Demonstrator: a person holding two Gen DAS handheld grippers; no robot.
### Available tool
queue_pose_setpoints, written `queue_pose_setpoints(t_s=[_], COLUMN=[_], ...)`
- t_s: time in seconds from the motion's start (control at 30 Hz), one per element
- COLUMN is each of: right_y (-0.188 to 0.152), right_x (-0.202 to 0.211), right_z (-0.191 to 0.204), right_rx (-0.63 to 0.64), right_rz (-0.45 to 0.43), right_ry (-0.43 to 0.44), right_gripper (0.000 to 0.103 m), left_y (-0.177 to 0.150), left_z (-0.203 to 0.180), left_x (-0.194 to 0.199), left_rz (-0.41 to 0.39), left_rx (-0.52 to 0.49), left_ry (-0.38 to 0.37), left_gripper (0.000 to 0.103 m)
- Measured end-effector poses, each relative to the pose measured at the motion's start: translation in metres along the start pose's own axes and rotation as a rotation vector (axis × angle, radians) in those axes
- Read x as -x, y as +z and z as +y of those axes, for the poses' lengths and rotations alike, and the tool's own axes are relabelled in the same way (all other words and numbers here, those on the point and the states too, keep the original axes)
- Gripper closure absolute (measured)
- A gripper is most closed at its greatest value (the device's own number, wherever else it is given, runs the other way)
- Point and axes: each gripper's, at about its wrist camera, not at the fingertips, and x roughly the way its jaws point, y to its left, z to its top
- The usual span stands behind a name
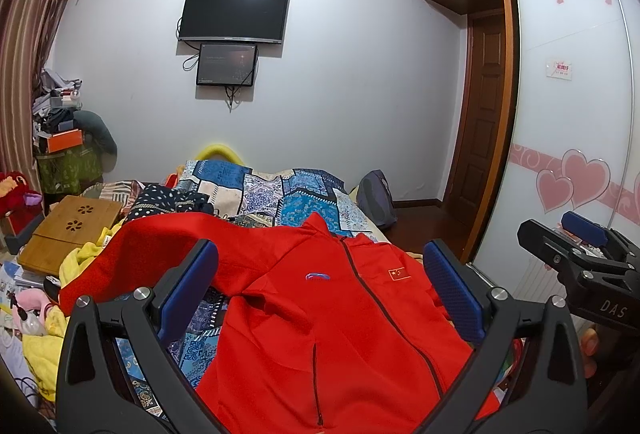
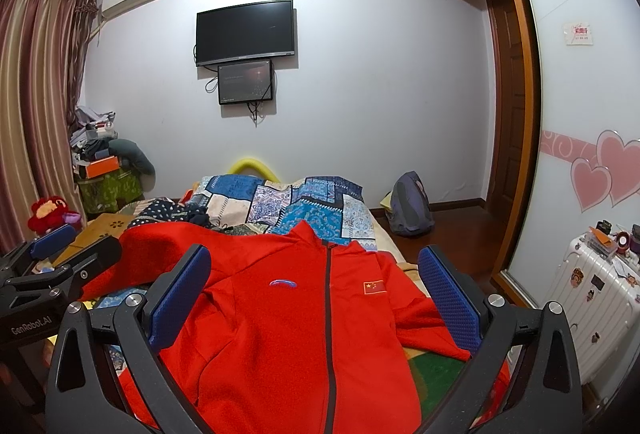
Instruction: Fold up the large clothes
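A red zip-up jacket lies front up on the bed, collar toward the far wall, with a small flag patch and a blue logo on the chest. Its left sleeve stretches out to the left; the right sleeve lies folded near the bed's right edge. My left gripper hovers open above the jacket's chest, nothing between its blue pads. My right gripper is also open above the jacket, holding nothing. Each gripper appears in the other's view: the right gripper at the right edge, the left gripper at the left edge.
A patchwork blue quilt covers the bed. A wooden lap tray, yellow cloth and clutter lie at the left. A white suitcase stands by the sliding wardrobe door on the right. A backpack sits on the floor.
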Motion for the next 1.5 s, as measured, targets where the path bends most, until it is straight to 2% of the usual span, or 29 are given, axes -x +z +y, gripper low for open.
queue_pose_setpoints(t_s=[0.43,0.6,0.8,0.83,0.9,1.0,1.23,1.37,1.5], right_y=[-0.005,-0.003,0.001,0.001,0.002,0.001,-0.009,-0.019,-0.028], right_x=[-0.003,-0.014,-0.04,-0.043,-0.055,-0.071,-0.117,-0.143,-0.161], right_z=[0.001,-0.002,-0.006,-0.005,-0.005,-0.008,-0.015,-0.018,-0.015], right_rx=[-0.004,-0.002,0.005,0.009,0.019,0.03,0.048,0.055,0.078], right_rz=[0.012,0.027,0.05,0.053,0.062,0.084,0.183,0.259,0.322], right_ry=[0.002,-0.015,-0.037,-0.04,-0.052,-0.056,-0.039,-0.029,-0.02], right_gripper=[0.0,0.0,0.0,0.0,0.0,0.0,0.0,0.0,0.0], left_y=[0.001,0.003,0.006,0.006,0.004,-0.003,-0.043,-0.067,-0.087], left_z=[0.0,0.007,0.023,0.03,0.04,0.067,0.147,0.191,0.245], left_x=[-0.004,-0.016,-0.041,-0.05,-0.064,-0.097,-0.175,-0.203,-0.219], left_rz=[0.012,0.034,0.048,0.064,0.088,0.175,0.396,0.451,0.444], left_rx=[0.001,0.02,0.044,0.057,0.079,0.149,0.405,0.511,0.643], left_ry=[-0.002,-0.04,0.009,0.04,0.057,0.038,0.0,0.002,0.033], left_gripper=[0.0,0.0,0.0,0.0,0.0,0.0,0.0,0.0,0.0])
